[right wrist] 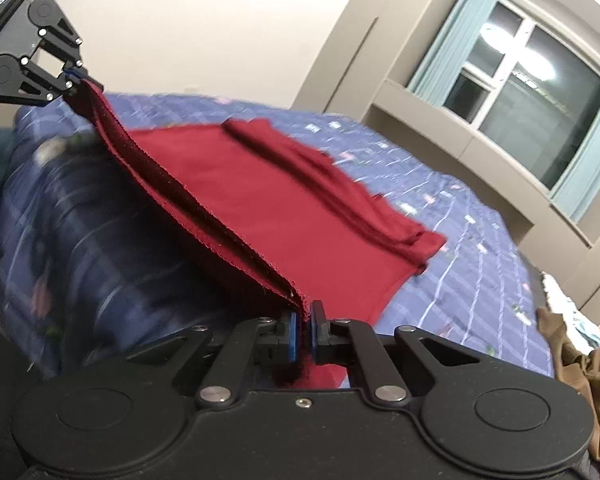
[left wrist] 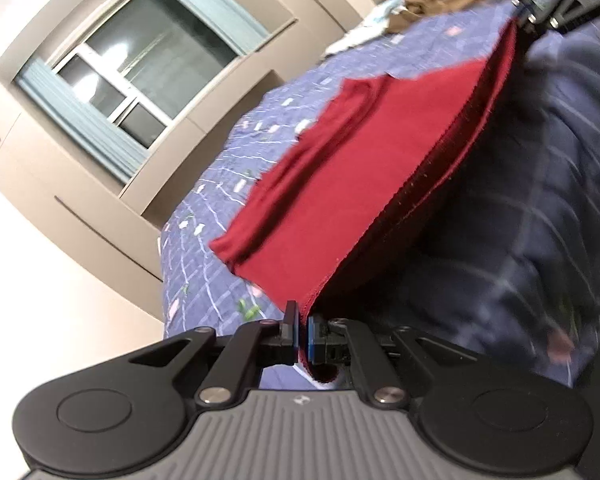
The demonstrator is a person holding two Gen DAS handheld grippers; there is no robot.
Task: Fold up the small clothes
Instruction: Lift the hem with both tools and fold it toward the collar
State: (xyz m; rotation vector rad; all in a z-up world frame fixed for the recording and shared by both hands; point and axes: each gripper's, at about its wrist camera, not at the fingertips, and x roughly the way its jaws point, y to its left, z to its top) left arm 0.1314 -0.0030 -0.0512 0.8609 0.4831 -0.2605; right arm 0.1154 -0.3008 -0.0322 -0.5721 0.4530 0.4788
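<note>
Left wrist view: the left hand-held gripper (left wrist: 303,330) is clamped tight on one end of the hem of a red garment (left wrist: 340,184), two layers pinched together, and that hem runs straight away to the right hand-held gripper (left wrist: 518,14), which seems to grip the far end at the top of the view. The lifted edge stretches taut between the two, while the rest of the cloth slopes down to the left and lies on the blue patterned bed (left wrist: 204,216), well in from its edges, a sleeve folded across it. Right wrist view: same story mirrored, with the right hand-held gripper (right wrist: 305,330) closed on its end of the double hem and the left hand-held gripper (right wrist: 74,76) holding the other end, up at the top left. The garment (right wrist: 300,208) lies to the right of the held edge, its long axis running from that hem toward the window side of the bed (right wrist: 468,264). Both grippers sit equally near, one at each end. Count: one red garment, two grippers, one brown cloth heap (right wrist: 580,368) at the far bed edge. I'd judge the next move carries this hem over the body toward the sleeve end.
</note>
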